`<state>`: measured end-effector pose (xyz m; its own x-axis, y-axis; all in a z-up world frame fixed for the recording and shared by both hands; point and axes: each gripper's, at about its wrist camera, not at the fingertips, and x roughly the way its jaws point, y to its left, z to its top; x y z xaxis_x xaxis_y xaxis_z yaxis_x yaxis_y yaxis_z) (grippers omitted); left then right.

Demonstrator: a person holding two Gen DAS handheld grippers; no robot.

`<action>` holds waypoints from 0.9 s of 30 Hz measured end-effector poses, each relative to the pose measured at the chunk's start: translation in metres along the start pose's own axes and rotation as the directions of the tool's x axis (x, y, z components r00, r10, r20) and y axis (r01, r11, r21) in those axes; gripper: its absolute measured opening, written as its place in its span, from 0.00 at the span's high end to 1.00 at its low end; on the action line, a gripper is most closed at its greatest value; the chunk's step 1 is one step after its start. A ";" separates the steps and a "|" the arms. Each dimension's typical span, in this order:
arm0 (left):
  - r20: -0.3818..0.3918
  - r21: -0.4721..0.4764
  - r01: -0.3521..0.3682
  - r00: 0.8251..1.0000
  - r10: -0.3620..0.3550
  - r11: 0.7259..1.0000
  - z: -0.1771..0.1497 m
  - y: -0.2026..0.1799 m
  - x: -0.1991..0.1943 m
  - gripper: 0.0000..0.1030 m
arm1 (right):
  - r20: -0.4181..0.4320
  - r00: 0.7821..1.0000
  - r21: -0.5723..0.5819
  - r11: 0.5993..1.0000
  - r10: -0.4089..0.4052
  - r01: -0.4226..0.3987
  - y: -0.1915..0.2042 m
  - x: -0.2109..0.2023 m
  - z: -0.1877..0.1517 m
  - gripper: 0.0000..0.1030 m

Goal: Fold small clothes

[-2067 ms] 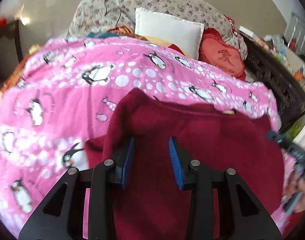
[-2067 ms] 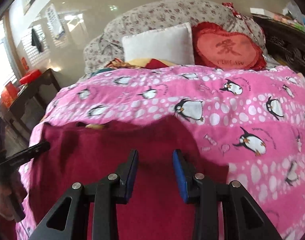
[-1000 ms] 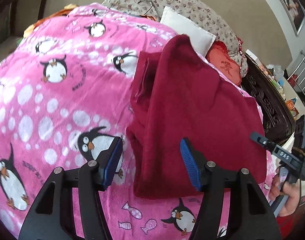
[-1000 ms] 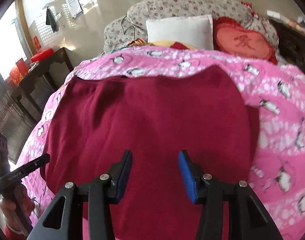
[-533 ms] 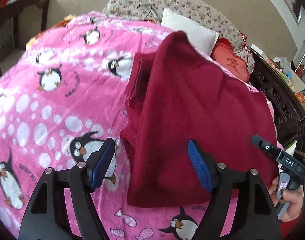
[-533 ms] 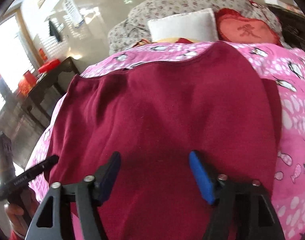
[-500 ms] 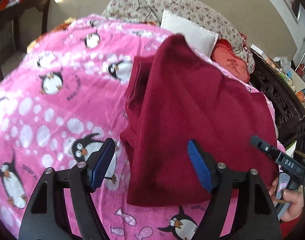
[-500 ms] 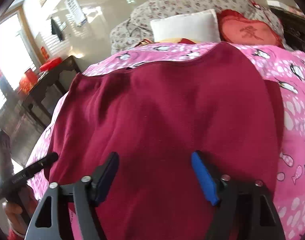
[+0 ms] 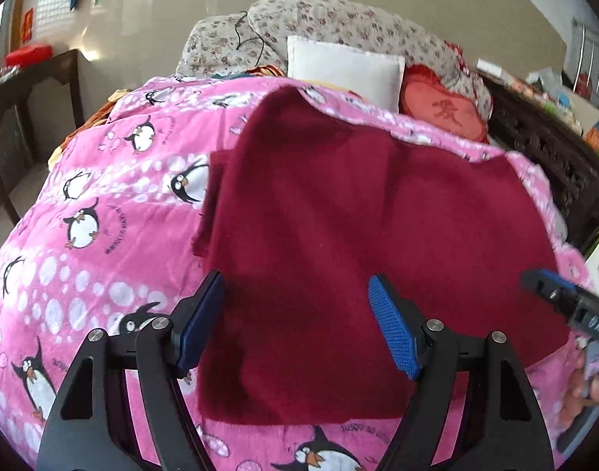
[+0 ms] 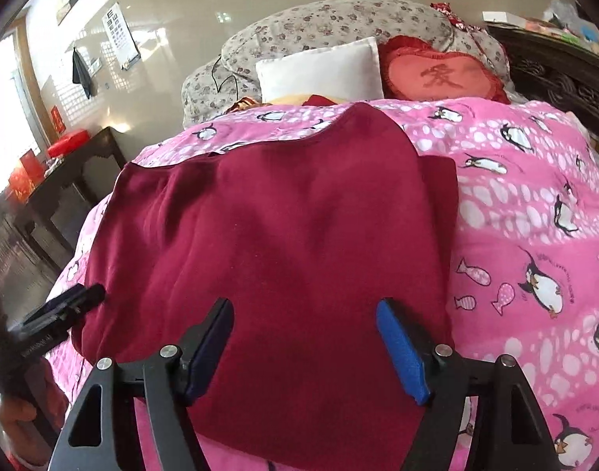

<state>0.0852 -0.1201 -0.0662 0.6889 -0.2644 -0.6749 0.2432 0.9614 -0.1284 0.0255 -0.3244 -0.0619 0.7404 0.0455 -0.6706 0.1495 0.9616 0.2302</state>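
A dark red garment (image 9: 370, 227) lies folded flat on the pink penguin blanket (image 9: 103, 204), with a narrow strip (image 10: 441, 204) sticking out along one side. My left gripper (image 9: 295, 280) hovers open over the garment's near left corner and holds nothing. My right gripper (image 10: 304, 304) hangs over the garment's near edge. Its jaws are closing slightly, and nothing is pinched between its pads. The right gripper's finger (image 9: 550, 294) shows at the right edge of the left wrist view. The left gripper's finger (image 10: 64, 306) shows at the left edge of the right wrist view.
At the head of the bed are a white pillow (image 10: 323, 68), a red heart cushion (image 10: 441, 74) and a flowered quilt (image 10: 338, 23). A dark wooden table (image 10: 72, 172) stands to the left of the bed. A carved dark headboard (image 9: 554, 149) runs along the right.
Both grippers' jaws have spread wider over the last second. The left view has swung and levelled, with the garment more centred. The garment lies still on the blanket.
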 end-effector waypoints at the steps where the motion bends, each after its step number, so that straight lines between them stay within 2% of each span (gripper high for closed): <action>1: -0.005 0.009 -0.006 1.000 0.006 1.000 -0.002 -0.001 0.004 0.26 | 0.000 1.000 0.003 1.000 -0.006 0.006 -0.002 0.002 0.001 0.32; 10: -0.008 0.039 -0.014 1.000 0.014 0.999 -0.009 -0.001 0.020 0.26 | -0.020 1.000 -0.010 1.000 -0.006 0.006 -0.005 0.016 0.000 0.32; 15: 0.018 0.018 0.020 1.000 -0.021 1.000 -0.011 0.005 0.004 0.26 | 0.029 1.000 0.014 1.000 0.001 -0.002 -0.001 -0.007 0.002 0.32; 17: 0.024 0.005 0.031 0.999 -0.031 0.999 -0.012 0.009 -0.002 0.26 | 0.043 0.998 0.024 0.999 -0.036 0.035 -0.003 -0.013 0.004 0.32; 22: 0.024 -0.033 -0.009 1.000 0.010 0.999 -0.013 0.020 -0.007 0.26 | -0.008 0.998 0.013 0.998 -0.066 0.066 -0.008 0.002 0.007 0.32; 25: 0.003 -0.080 0.005 1.000 -0.005 0.997 -0.016 0.031 -0.002 0.26 | -0.042 0.996 0.012 0.997 -0.075 0.075 -0.010 0.013 0.008 0.32; 27: -0.026 -0.115 0.037 0.999 -0.040 0.993 -0.018 0.040 0.006 0.26 | -0.052 0.994 -0.020 0.995 -0.100 0.099 -0.003 0.010 0.009 0.32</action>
<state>0.0863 -0.0822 -0.0884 0.6608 -0.3005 -0.6877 0.1881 0.9534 -0.2359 0.0381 -0.3291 -0.0633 0.6865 -0.0373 -0.7261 0.2095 0.9665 0.1484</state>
